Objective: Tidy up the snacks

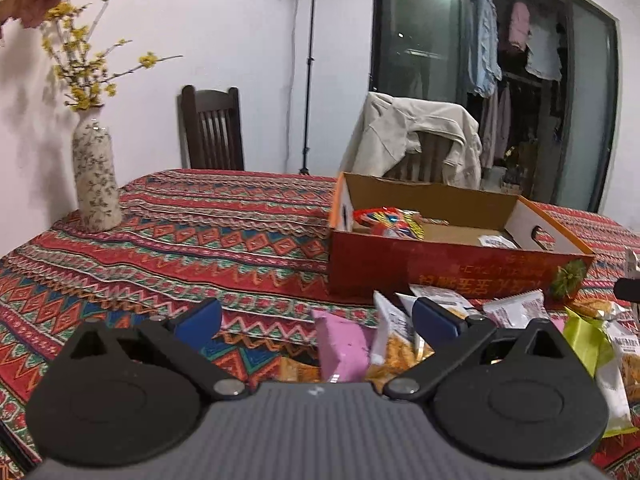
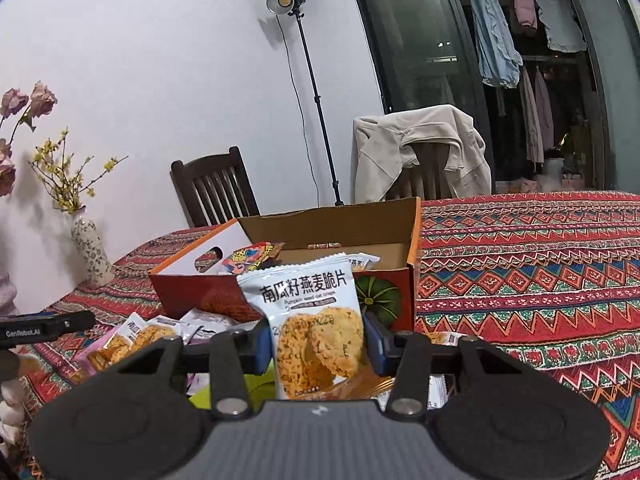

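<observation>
An open red cardboard box (image 1: 440, 264) stands on the patterned tablecloth and holds a few snack packets (image 1: 390, 220). A heap of loose snack packets (image 1: 512, 308) lies in front of it. My left gripper (image 1: 316, 316) is open and empty, low over the heap, with a pink packet (image 1: 340, 344) between its fingers. In the right wrist view my right gripper (image 2: 318, 344) is shut on a white oat-crisp packet (image 2: 308, 308), held upright in front of the box (image 2: 384, 300).
A patterned vase (image 1: 96, 176) with yellow flowers stands at the table's far left. Two wooden chairs (image 1: 212, 128) stand behind the table, one draped with a beige jacket (image 1: 416, 136). A light stand (image 2: 316, 112) is by the wall.
</observation>
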A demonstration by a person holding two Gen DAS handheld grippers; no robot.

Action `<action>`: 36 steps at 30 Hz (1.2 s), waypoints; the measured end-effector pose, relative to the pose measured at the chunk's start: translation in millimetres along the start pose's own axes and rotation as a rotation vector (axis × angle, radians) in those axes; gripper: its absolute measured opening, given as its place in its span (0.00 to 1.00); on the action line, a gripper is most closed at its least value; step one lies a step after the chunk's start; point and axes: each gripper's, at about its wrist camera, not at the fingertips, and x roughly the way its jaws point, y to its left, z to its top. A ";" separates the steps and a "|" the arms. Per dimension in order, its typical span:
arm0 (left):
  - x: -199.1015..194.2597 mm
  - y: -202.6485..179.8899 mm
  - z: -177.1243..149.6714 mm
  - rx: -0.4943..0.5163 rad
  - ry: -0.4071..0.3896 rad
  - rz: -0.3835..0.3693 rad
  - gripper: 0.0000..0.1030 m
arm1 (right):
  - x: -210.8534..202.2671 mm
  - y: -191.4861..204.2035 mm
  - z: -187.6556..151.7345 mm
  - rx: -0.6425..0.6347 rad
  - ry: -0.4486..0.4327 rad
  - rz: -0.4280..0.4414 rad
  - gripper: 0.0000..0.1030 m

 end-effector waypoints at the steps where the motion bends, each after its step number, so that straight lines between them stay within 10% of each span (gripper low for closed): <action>1: 1.7 -2.9 -0.7 0.007 0.008 -0.007 1.00 | -0.4 0.7 -1.3 -0.003 -0.002 -0.001 0.43; 15: 12.8 -21.4 -11.0 0.089 0.063 0.011 0.99 | -2.6 5.2 -8.7 -0.025 -0.002 -0.001 0.44; 36: 10.2 -73.0 -39.5 0.395 0.053 0.006 0.47 | -17.4 3.9 -11.2 -0.022 -0.039 0.030 0.44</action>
